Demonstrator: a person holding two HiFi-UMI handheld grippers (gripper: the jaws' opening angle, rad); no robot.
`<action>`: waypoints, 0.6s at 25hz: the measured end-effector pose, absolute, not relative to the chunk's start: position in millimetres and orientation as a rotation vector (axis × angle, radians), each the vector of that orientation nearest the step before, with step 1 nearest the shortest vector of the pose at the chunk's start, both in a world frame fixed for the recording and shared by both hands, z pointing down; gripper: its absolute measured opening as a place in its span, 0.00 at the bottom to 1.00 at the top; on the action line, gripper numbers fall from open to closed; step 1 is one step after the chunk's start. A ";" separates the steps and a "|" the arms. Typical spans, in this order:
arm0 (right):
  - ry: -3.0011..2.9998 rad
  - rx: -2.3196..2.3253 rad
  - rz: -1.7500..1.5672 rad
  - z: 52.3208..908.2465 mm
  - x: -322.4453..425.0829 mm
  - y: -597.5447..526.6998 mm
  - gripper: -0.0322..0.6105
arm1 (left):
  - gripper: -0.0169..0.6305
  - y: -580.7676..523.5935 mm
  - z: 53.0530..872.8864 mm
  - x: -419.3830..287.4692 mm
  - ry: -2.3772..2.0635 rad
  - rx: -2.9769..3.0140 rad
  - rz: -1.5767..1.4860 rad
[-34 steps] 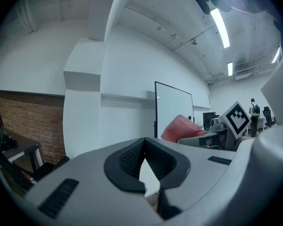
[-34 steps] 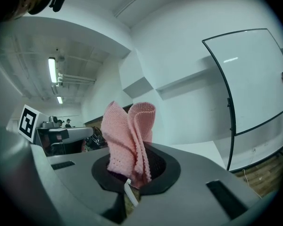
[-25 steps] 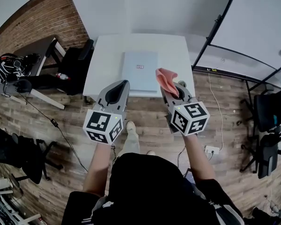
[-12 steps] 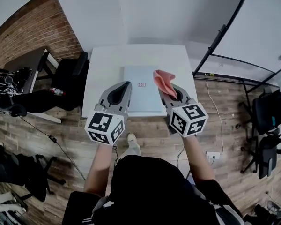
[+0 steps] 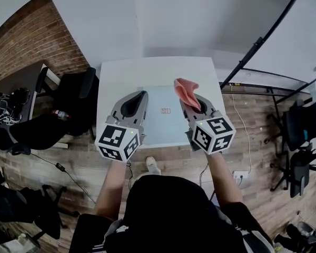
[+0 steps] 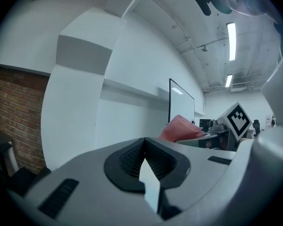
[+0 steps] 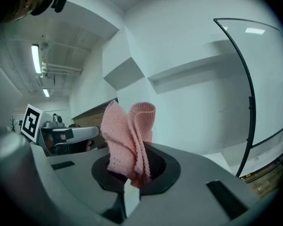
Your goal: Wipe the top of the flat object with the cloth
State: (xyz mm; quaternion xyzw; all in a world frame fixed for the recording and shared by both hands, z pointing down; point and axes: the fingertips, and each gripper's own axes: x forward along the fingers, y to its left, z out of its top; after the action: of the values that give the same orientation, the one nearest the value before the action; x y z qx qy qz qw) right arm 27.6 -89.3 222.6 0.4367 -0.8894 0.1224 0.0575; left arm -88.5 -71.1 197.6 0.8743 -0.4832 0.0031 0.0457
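The step in hand looked like bringing the cloth (image 5: 186, 90) down to the flat object (image 5: 159, 124), a pale grey-blue slab with a small red mark. It lay on the white surface (image 5: 147, 70), below and between the two grippers in the head view, and nothing was touching it. To do this well, the right gripper (image 5: 193, 102) would probably need to tip its nose downward so that the loose, bunched end of the cloth met the top before any hard part did. It could then sweep from one edge across in overlapping passes, with light pressure so the slab did not slide. The left gripper (image 5: 139, 96) might steady a near edge if the slab shifted. The right gripper's fingers (image 7: 161, 166) were clamped on the lower fold of the pink knitted cloth, which stood up out of them in a soft roll, clear of the slab. The left gripper's fingers (image 6: 128, 159) were pressed together with nothing between them, and it was held off the surface beside the other, pointing roughly level.
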 end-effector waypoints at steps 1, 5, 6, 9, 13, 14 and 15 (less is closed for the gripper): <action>-2.692 1.331 0.370 221.8 24.6 -96.7 0.12 | 0.05 -79.0 197.6 -91.5 -1.465 2.673 0.010; -2.664 1.386 0.380 222.2 16.7 -123.9 0.12 | 0.04 -106.8 200.0 -99.6 -1.408 2.693 0.008; -2.656 1.398 0.384 223.1 14.5 -129.3 0.12 | 0.04 -112.5 201.5 -101.9 -1.393 2.697 0.011; -2.637 1.426 0.386 224.8 7.3 -144.3 0.12 | 0.05 -128.5 203.7 -109.5 -1.358 2.710 0.008; -2.605 1.469 0.394 230.1 3.1 -154.2 0.12 | 0.05 -142.2 208.5 -118.4 -1.305 2.728 -0.014; -2.596 1.478 0.396 231.9 3.7 -155.3 0.12 | 0.05 -145.5 210.6 -120.0 -1.294 2.729 -0.015; -2.585 1.486 0.397 234.2 5.0 -156.2 0.12 | 0.05 -148.3 212.7 -120.8 -1.283 2.729 -0.018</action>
State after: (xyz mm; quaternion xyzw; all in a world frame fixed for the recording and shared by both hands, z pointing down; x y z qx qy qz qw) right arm 5.0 -156.2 234.2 0.4930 -0.8574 0.1316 0.0665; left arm -120.8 -148.3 212.7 0.9032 -0.4245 -0.0061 0.0628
